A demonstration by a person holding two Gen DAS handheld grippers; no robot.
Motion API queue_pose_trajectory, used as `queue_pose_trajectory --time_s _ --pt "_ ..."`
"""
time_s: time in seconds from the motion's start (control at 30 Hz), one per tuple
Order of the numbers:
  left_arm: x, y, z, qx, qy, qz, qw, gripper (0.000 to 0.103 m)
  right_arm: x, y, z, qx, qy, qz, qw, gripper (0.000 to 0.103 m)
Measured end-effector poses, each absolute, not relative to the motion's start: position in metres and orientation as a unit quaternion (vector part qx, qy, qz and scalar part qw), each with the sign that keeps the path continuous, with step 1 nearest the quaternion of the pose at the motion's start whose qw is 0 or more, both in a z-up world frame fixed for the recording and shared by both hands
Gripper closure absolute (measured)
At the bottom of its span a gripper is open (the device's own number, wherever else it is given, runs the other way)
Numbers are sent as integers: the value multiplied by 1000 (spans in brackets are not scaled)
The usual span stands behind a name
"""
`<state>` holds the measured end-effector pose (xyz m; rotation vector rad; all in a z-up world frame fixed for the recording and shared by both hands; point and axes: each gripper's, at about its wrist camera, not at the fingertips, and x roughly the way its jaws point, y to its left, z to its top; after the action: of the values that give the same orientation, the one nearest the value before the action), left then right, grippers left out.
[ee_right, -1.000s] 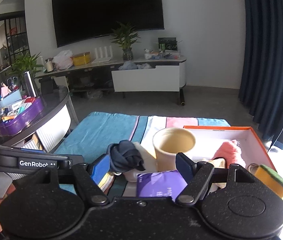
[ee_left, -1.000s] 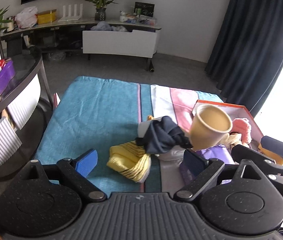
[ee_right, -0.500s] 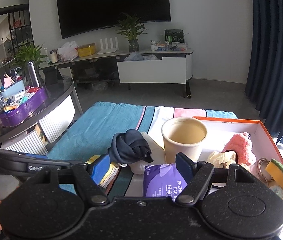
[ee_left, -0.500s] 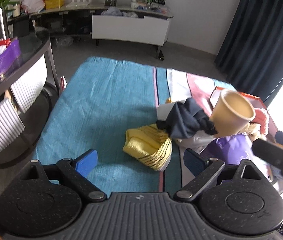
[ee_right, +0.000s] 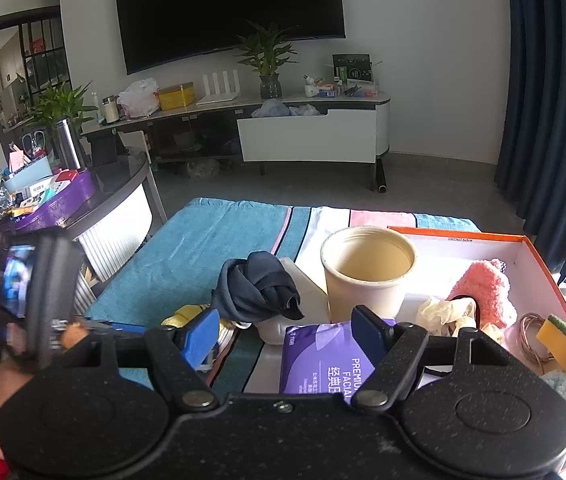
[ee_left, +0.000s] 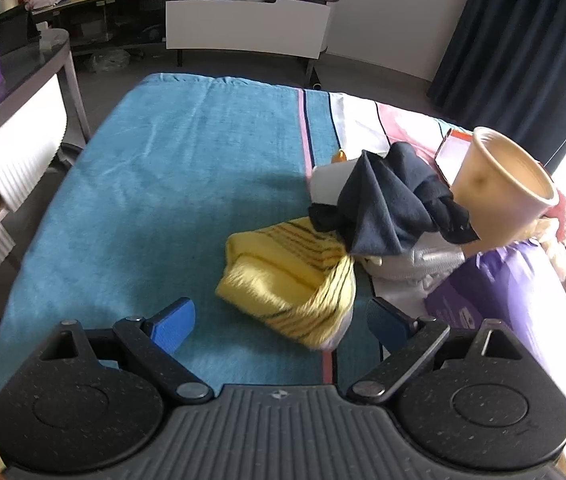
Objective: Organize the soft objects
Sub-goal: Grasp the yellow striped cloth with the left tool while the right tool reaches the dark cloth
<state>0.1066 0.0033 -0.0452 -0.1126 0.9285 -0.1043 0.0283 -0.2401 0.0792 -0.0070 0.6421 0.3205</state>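
Both tongs stood wide open and held nothing: my left gripper (ee_left: 281, 320) hung low over the blue towel (ee_left: 155, 184) with the yellow striped knit (ee_left: 291, 280) just ahead of its blue pads, nearer the right one, and my right gripper (ee_right: 287, 332) hovered above the purple tissue pack (ee_right: 323, 360), touching nothing that I could see. I judged the step in hand to be the reach for that yellow knit, with the sorting barely begun, since only a pink fluffy piece (ee_right: 483, 292) and some crumpled pale cloth (ee_right: 443, 312) lay in the orange box (ee_right: 539, 264) on the right. Next I would have needed to centre the left jaws on the knit, press down into the towel and pinch a thick fold, because it looked limp and likely to slip. A dark knotted garment (ee_left: 391, 208) draped over a white container (ee_left: 327, 184) lay touching the knit's far edge, so I would have had to avoid dragging it, or tipping the beige cup (ee_left: 503, 192) beside it. Much of the box was cut off in the left view, the knit's near end was hidden behind my right gripper's pad, and what lay under the dark garment I could not make out
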Motion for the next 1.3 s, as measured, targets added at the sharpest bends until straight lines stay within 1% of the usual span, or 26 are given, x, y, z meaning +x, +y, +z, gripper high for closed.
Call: queue_pose_trajectory --time_s 0.07,0.13,0.17,0.2,0.23,0.27,0.3,0.4,0.57,0.83,1.3 --pt "115 2 -51 -56 449 -48 891 8 30 -240 78 -5 315 158 936 17" --pt "123 2 -56 -59 453 -42 889 11 31 -239 77 -7 316 158 936 17" --pt "126 2 -59 -63 455 -45 887 25 31 -238 76 -8 317 158 935 17" --pt "127 5 -61 -70 456 -52 885 43 32 -238 76 -8 318 159 935 17" --pt "127 8 -62 -77 459 -54 883 47 33 -237 75 -9 320 159 934 17" --pt "126 11 -62 -79 456 -53 885 58 34 -237 74 -10 322 160 933 17" --pt "123 14 -61 -83 454 -57 885 71 35 -235 74 -11 323 160 933 17" --pt "113 27 -54 -97 452 -66 884 79 41 -229 72 -13 329 165 930 17" --pt "92 50 -39 -97 438 -45 893 80 51 -208 65 -25 343 175 923 17" --pt "74 79 -27 -111 427 -31 897 80 74 -170 43 -51 386 173 905 16" --pt "63 99 -41 -124 429 -30 894 80 63 -146 2 -83 441 175 876 16"
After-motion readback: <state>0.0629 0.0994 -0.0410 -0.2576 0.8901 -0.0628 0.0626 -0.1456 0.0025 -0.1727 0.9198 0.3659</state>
